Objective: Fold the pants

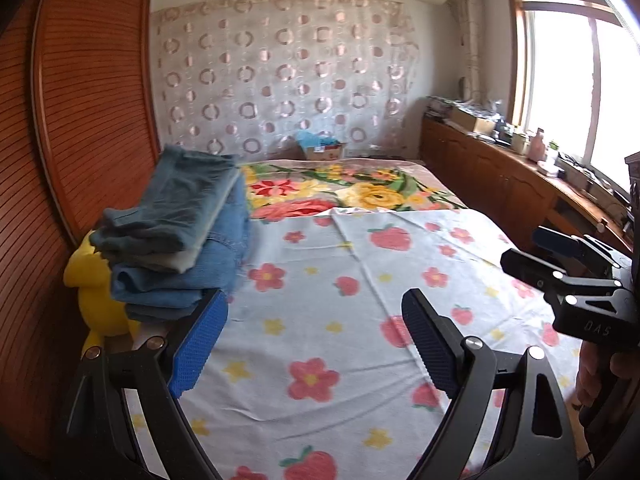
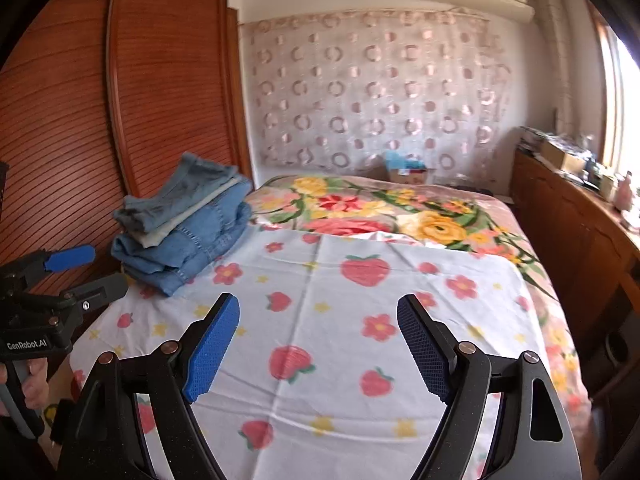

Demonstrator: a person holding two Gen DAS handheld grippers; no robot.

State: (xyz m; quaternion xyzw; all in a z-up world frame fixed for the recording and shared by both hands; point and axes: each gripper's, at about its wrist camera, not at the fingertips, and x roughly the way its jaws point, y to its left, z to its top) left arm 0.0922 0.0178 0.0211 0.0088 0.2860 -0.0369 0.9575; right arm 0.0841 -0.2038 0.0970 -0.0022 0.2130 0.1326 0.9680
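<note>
A stack of folded blue denim pants sits at the bed's left edge next to the wooden wardrobe; it also shows in the right wrist view. My left gripper is open and empty, hovering above the strawberry sheet, its left finger close to the stack's near end. My right gripper is open and empty over the same sheet, right of the stack. Each gripper shows in the other's view: the right one and the left one, both with jaws apart.
A yellow plush toy lies under the stack's near side. A floral blanket covers the far bed. A cardboard box stands by the curtain. A wooden counter with clutter runs along the right under the window. The wardrobe lines the left.
</note>
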